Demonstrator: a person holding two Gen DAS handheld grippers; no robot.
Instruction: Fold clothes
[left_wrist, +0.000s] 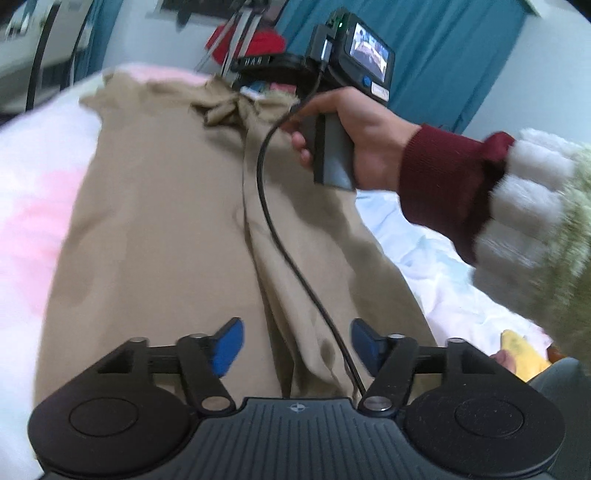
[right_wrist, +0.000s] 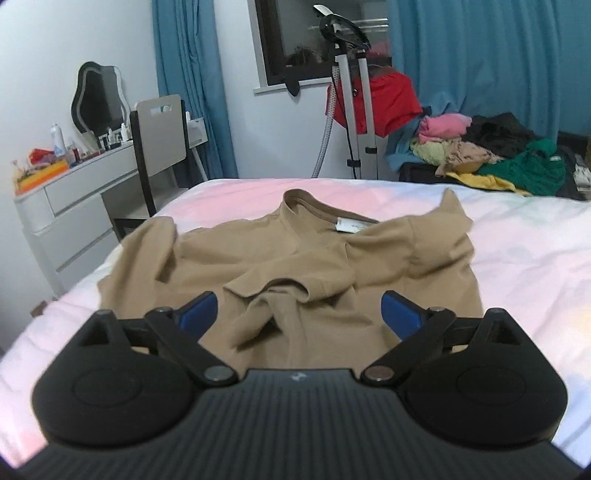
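A tan T-shirt (right_wrist: 295, 258) lies spread on the white and pink bed sheet (right_wrist: 517, 251), collar and white label at the far side, sleeves rumpled. In the left wrist view the same tan T-shirt (left_wrist: 166, 221) fills the middle, with a lengthwise crease. My left gripper (left_wrist: 297, 343) hovers open over its near end, blue pads apart, nothing between them. My right gripper (right_wrist: 299, 312) stands open above a bunched fold in the shirt's middle, not touching it. In the left wrist view a hand in a maroon cuff holds the right gripper's handle (left_wrist: 332, 151) over the far part of the shirt.
A black cable (left_wrist: 273, 229) trails over the shirt. Beyond the bed stand a grey dresser (right_wrist: 70, 206) with a chair, a garment steamer pole (right_wrist: 354, 110), and a pile of mixed clothes (right_wrist: 498, 155) before blue curtains. A yellow item (left_wrist: 521, 350) lies at the right.
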